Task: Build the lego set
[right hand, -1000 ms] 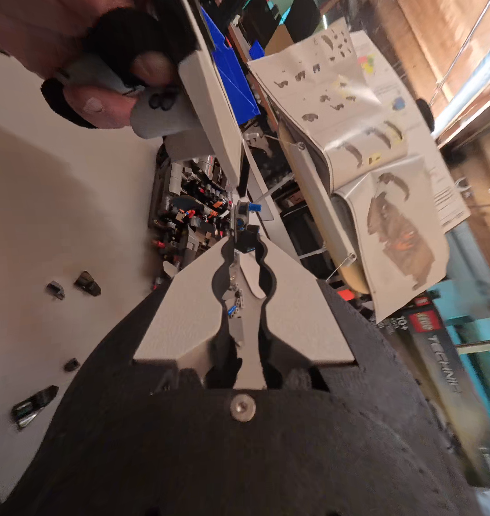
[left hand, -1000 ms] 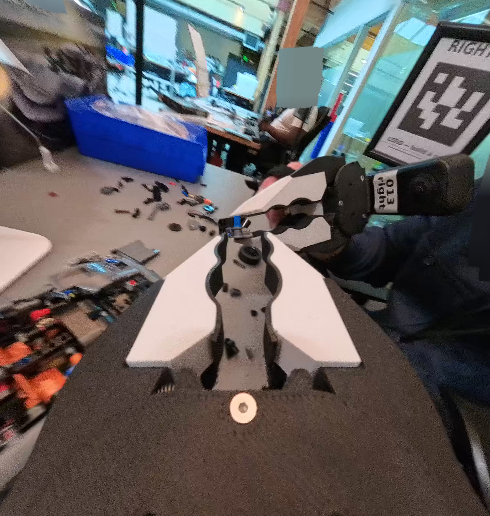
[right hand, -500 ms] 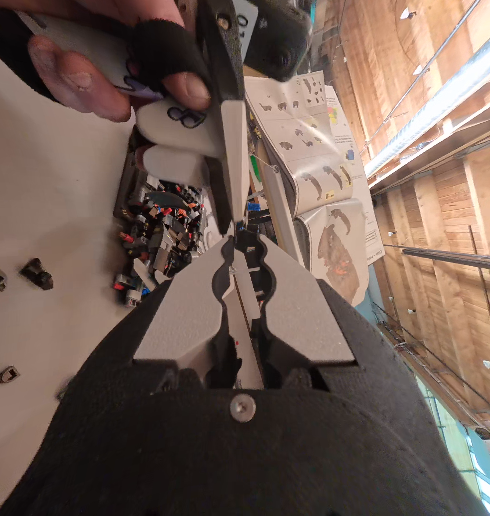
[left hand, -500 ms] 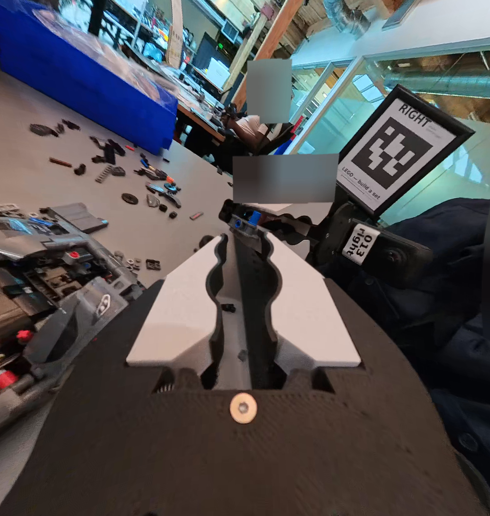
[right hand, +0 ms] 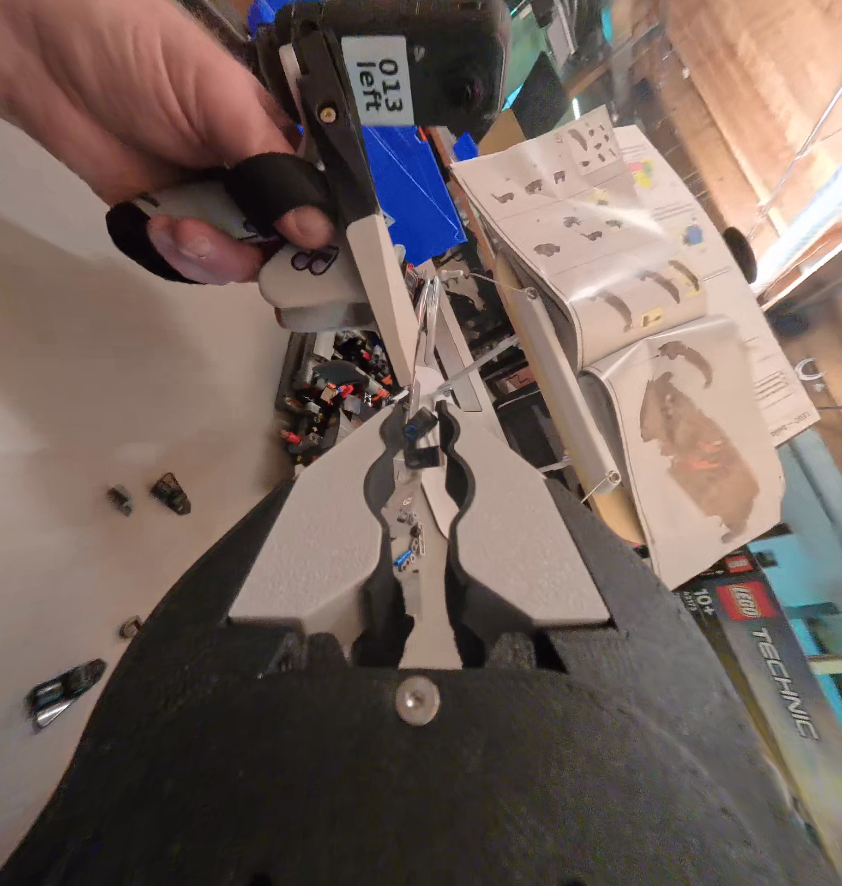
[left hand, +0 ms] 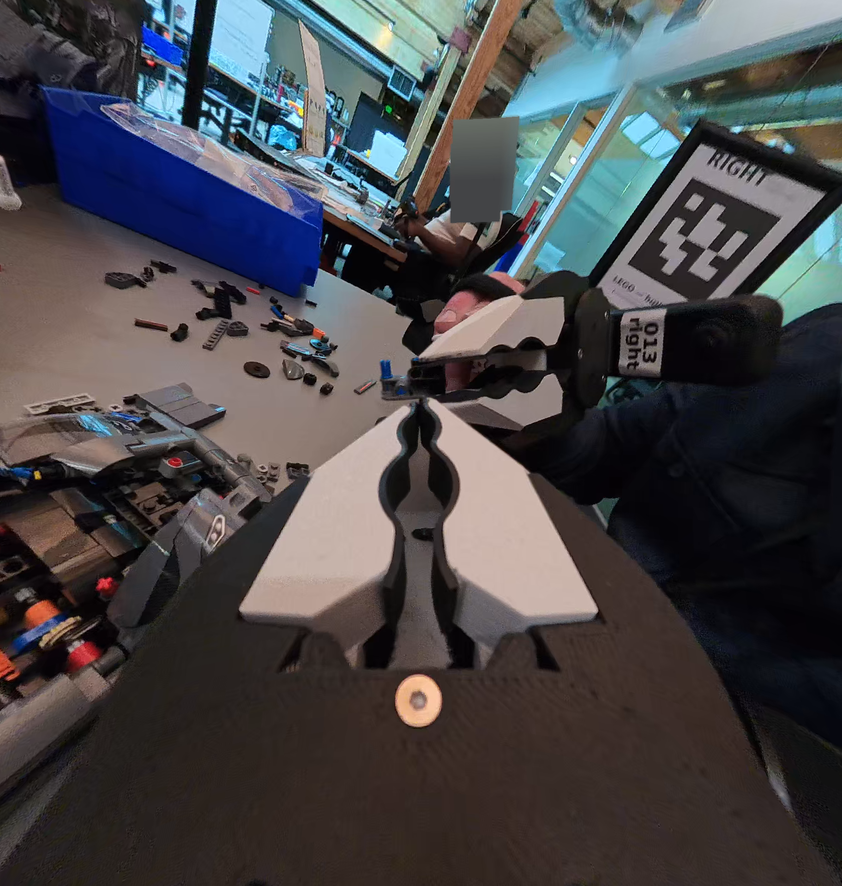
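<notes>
right hand-held gripper point(left hand: 416, 383) clenched on small black-and-grey lego piece with blue pin point(left hand: 395, 381), raised above grey counter point(left hand: 74, 335) for fitting | left hand-held gripper point(left hand: 418, 407) pinched shut, empty, tips just beneath piece, probably steadying | half-built dark lego car point(left hand: 97, 484) left on counter

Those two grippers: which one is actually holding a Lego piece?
The right gripper, coming in from the side, pinches a small black-and-blue Lego piece. The left gripper is shut just beneath it, with nothing between its tips.

Your grippers' fingers point(left hand: 500, 527) are pale grey with black bodies. The small piece point(left hand: 400, 383) you hold is black with blue pins. Far left, the bin point(left hand: 179, 192) is bright blue; the table point(left hand: 74, 307) is plain grey.
</notes>
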Available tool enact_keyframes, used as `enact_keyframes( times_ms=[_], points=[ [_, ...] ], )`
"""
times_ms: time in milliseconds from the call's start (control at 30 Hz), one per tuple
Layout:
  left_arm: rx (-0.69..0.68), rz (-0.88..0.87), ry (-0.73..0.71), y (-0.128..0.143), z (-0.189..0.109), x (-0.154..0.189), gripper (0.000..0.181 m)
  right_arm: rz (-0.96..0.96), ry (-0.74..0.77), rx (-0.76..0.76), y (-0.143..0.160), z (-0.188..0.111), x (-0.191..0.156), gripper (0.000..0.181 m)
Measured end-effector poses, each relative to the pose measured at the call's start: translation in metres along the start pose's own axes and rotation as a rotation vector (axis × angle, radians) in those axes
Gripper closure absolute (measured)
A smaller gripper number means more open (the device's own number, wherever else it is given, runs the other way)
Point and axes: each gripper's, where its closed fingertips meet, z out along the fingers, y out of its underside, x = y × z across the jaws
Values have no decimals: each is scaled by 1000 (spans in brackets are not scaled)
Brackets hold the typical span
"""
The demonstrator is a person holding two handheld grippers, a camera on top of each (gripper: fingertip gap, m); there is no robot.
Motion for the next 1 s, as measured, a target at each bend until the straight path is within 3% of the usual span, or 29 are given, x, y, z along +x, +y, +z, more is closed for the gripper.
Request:
enact_keyframes(
  times_ms=[200,300,433,567,733,833,933,1000],
  points=[
    [-34,4,-6,8,5,0,181,155,-115,58,1,-3,-10,170],
    [-30,-80,67,9,5,3,180,92,-79,112,-7,-11,-7,170],
    [17,-249,284,6,11,22,162,100,-99,265,-28,-25,-1,171],
    [72,-287,442,-3,11,45,152,92,-139,411,-48,-38,-4,171],
    [61,-322,629,-2,11,76,151,141,-207,594,-69,-53,-7,171],
    [94,-230,585,-6,11,82,152,185,-234,643,-74,-60,-6,173],
    [182,-149,542,-19,2,80,171,255,-261,687,-76,-64,-1,176],
    [173,-102,502,-19,3,79,171,288,-273,698,-74,-64,0,176]
  ],
)
